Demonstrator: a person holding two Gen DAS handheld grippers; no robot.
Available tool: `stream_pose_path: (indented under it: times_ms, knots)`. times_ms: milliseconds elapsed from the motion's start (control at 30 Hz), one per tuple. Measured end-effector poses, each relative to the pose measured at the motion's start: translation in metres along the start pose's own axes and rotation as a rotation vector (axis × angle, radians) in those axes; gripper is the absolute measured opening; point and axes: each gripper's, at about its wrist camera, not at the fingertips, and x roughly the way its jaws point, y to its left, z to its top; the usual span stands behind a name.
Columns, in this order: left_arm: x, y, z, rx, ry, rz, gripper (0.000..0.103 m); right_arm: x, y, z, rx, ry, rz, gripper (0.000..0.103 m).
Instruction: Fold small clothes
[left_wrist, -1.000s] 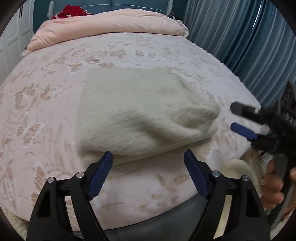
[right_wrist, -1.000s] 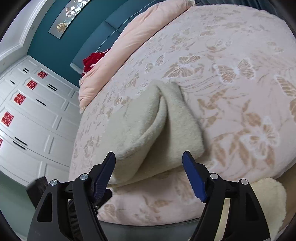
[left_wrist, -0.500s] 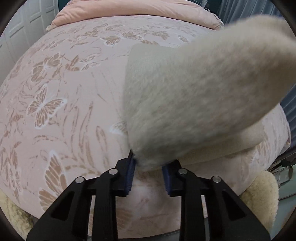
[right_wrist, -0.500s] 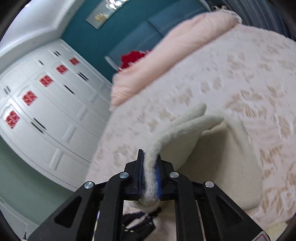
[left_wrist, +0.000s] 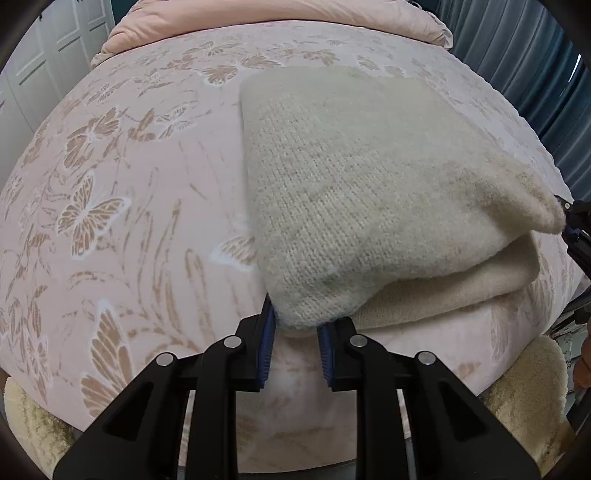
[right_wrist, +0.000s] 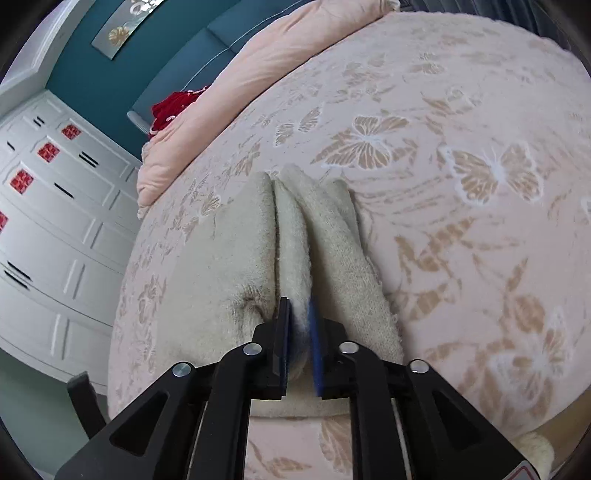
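Note:
A cream knitted garment (left_wrist: 369, 192) lies folded on the pink butterfly-print bed (left_wrist: 129, 184). My left gripper (left_wrist: 295, 325) is shut on its near left corner, just above the bedcover. My right gripper (right_wrist: 299, 314) is shut on the near right corner of the same garment (right_wrist: 229, 266), pinching its top layer; its tip also shows at the right edge of the left wrist view (left_wrist: 574, 221). The top layer hangs taut between the two grippers over a lower folded layer (left_wrist: 461, 284).
A pink duvet roll (right_wrist: 266, 66) and a red item (right_wrist: 173, 107) lie at the head of the bed. White wardrobe doors (right_wrist: 48, 206) stand to the left, blue curtains (left_wrist: 517, 55) to the right. Fluffy cream fabric (left_wrist: 524, 387) lies below the bed's near edge.
Both grippers went from open near the garment's near edge to shut on its near corners. The lifted top layer has come back down lower over the folded stack.

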Motion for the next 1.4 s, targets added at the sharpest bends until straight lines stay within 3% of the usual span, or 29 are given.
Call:
stream_pose_path:
  times_ms: [133,300,333,400,433,600,667,733,767,800,867,900,1000,1067,1167,1233,1300,1333,1400]
  knots:
    - [0.001,-0.001,-0.001,0.01,-0.005,0.009,0.022,0.0,0.018,0.02,-0.066,-0.011,0.002,0.07]
    - [0.0,0.0,0.0,-0.003,0.0,0.006,0.023,0.044,0.022,0.022,-0.089,0.136,-0.052,0.072]
    - [0.0,0.0,0.0,0.0,0.0,0.006,0.023,0.05,0.025,0.02,-0.095,0.16,-0.05,0.061]
    - [0.001,0.0,0.0,0.005,0.001,0.006,0.023,0.059,0.035,0.015,-0.118,0.192,-0.028,0.023]
    - [0.001,0.001,0.0,0.005,0.002,0.008,0.023,0.056,0.04,0.015,-0.118,0.186,-0.017,0.02]
    - [-0.002,0.001,0.0,0.012,-0.002,-0.018,0.023,-0.041,0.064,0.025,-0.127,-0.093,0.149,0.017]
    - [-0.002,-0.004,0.0,0.032,-0.009,-0.014,0.023,-0.047,0.049,0.017,-0.133,-0.111,0.066,0.017]
    - [0.003,-0.008,0.001,0.033,0.005,-0.007,0.023,-0.004,0.016,0.003,-0.14,0.02,-0.108,0.018]
    - [0.005,-0.008,0.0,0.029,0.01,-0.007,0.023,0.019,-0.003,-0.006,-0.109,0.107,-0.146,0.021]
    - [0.006,-0.009,0.0,0.026,0.011,-0.007,0.023,0.026,-0.016,-0.013,-0.063,0.117,-0.117,0.023]
    - [0.003,-0.009,-0.001,0.034,0.009,-0.004,0.023,0.012,-0.025,-0.012,0.019,0.083,-0.038,0.028]
    - [-0.001,-0.01,-0.002,0.046,0.013,-0.004,0.024,0.002,-0.025,-0.008,0.045,0.061,-0.042,0.032]
    - [-0.017,-0.008,-0.006,0.056,0.005,-0.026,0.024,-0.037,-0.007,0.002,0.006,-0.069,-0.161,0.036]
    - [-0.029,-0.006,-0.008,0.061,-0.008,-0.033,0.025,-0.056,0.018,0.009,-0.093,-0.119,-0.181,0.035]
    - [-0.047,-0.008,-0.007,0.045,-0.038,-0.051,0.034,-0.055,0.055,0.018,-0.209,-0.086,-0.08,0.028]
    - [-0.055,-0.016,-0.003,0.054,-0.058,-0.064,0.038,-0.033,0.067,0.021,-0.292,-0.028,-0.057,0.021]
    - [-0.06,-0.026,0.002,0.078,-0.075,-0.054,0.048,0.008,0.068,0.024,-0.309,0.06,-0.09,0.02]
    - [-0.062,-0.03,0.006,0.083,-0.086,-0.05,0.05,0.034,0.059,0.026,-0.298,0.123,-0.115,0.011]
    - [-0.064,-0.036,0.01,0.089,-0.085,-0.058,0.052,0.075,0.041,0.026,-0.308,0.187,-0.222,0.005]
